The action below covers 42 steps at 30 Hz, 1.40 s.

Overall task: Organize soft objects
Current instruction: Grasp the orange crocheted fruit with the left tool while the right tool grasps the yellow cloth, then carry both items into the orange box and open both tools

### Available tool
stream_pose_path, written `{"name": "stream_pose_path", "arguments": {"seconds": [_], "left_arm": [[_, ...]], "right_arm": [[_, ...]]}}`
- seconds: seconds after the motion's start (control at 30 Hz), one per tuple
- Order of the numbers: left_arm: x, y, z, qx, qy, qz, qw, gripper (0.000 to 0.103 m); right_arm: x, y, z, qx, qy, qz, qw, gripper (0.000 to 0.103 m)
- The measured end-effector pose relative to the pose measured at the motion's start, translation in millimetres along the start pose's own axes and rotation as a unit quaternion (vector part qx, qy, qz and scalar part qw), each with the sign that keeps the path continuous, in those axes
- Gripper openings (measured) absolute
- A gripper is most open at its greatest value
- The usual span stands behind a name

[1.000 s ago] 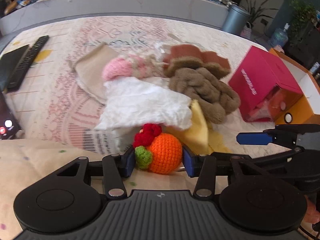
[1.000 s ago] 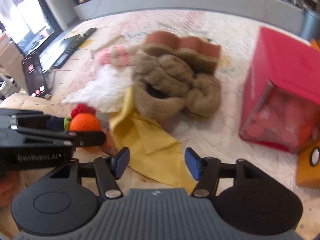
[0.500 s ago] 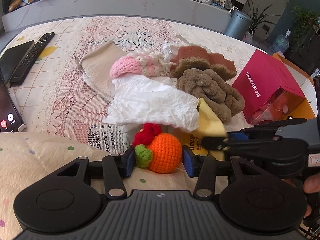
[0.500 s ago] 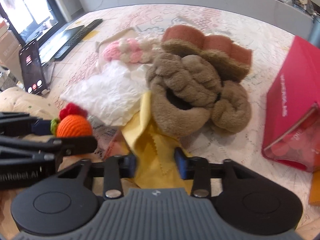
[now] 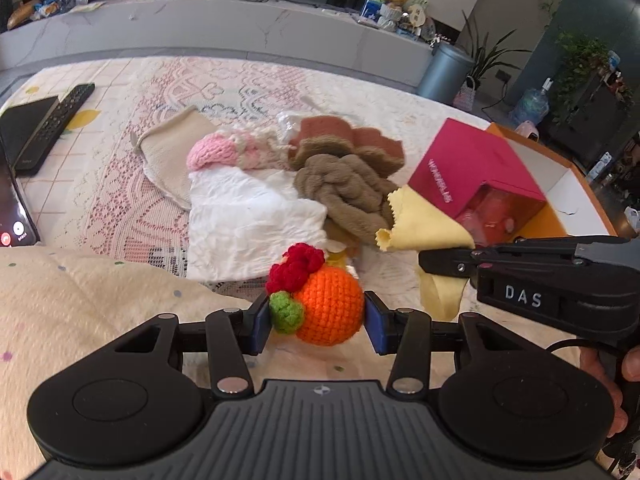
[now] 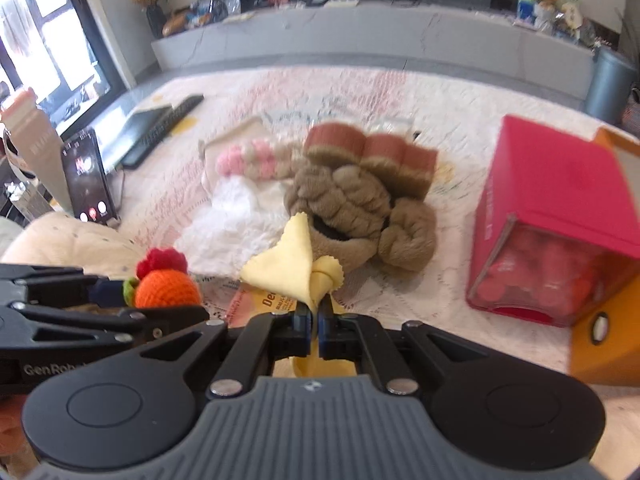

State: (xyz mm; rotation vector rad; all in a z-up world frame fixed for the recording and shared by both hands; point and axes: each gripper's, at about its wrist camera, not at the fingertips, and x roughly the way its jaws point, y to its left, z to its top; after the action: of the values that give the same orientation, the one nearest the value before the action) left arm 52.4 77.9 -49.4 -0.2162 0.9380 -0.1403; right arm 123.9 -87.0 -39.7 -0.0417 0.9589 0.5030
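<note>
Crosswise, yellow cloth (image 5: 424,227), corner leftward

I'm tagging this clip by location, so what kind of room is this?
Probably a home living room: a TV remote on the lace tablecloth, potted plants, and a long grey media counter.

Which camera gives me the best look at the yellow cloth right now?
The left wrist view: it is sharp, and the thin yellow cloth fans out sideways from the right gripper, with a tail hanging below. The right wrist view is blurred and shows the cloth bunched, pinched between the closed jaws.
</note>
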Motion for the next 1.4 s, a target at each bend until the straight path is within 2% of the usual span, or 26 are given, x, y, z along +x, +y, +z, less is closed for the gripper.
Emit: {"name": "stream_pose_path", "arguments": {"seconds": [0.2,0.4,0.67,0.93,1.03,1.13,1.23,1.3,1.4], "left_arm": [[-24.8,-32.5,0.1,0.035,-0.034,-0.012,0.9988,0.053],[-40.4,-72.8,6.6,0.085,-0.065,-0.035,0.9936,0.053],[-34.5,-135.1,31.6,0.170,-0.088,-0.076,0.9785,0.053],[3.8,-198.5,78.2,0.228,-0.088,-0.131,0.9607,0.053],[28.3,-218.1,91.4,0.240,-0.069,-0.152,0.9562,0.053],[52.7,-236.7,99.2,0.254,-0.050,-0.163,0.9521,0.053],[75.0,-255.7,100.4,0.277,-0.028,-0.177,0.9441,0.053],[95.1,-268.8,100.5,0.297,-0.009,-0.175,0.9387,0.053],[125.2,-283.1,101.2,0.312,0.032,-0.165,0.9353,0.053]], "right_arm": [[-53.2,-6.3,-9.8,0.012,-0.051,-0.019,0.998,0.000],[-105.6,-26.4,-24.0,0.035,-0.097,-0.035,0.994,0.000],[-171.7,-83.9,-30.3,0.082,-0.151,-0.055,0.984,0.000],[-208.4,-158.1,-11.1,0.133,-0.189,-0.077,0.970,0.000],[-202.8,-187.3,-2.7,0.152,-0.181,-0.082,0.968,0.000],[-183.9,-218.8,4.1,0.183,-0.155,-0.077,0.968,0.000],[-160.5,-246.1,7.9,0.204,-0.126,-0.085,0.967,0.000],[-143.4,-263.3,8.1,0.219,-0.101,-0.087,0.967,0.000],[-116.8,-284.3,10.9,0.234,-0.061,-0.082,0.967,0.000]]}}
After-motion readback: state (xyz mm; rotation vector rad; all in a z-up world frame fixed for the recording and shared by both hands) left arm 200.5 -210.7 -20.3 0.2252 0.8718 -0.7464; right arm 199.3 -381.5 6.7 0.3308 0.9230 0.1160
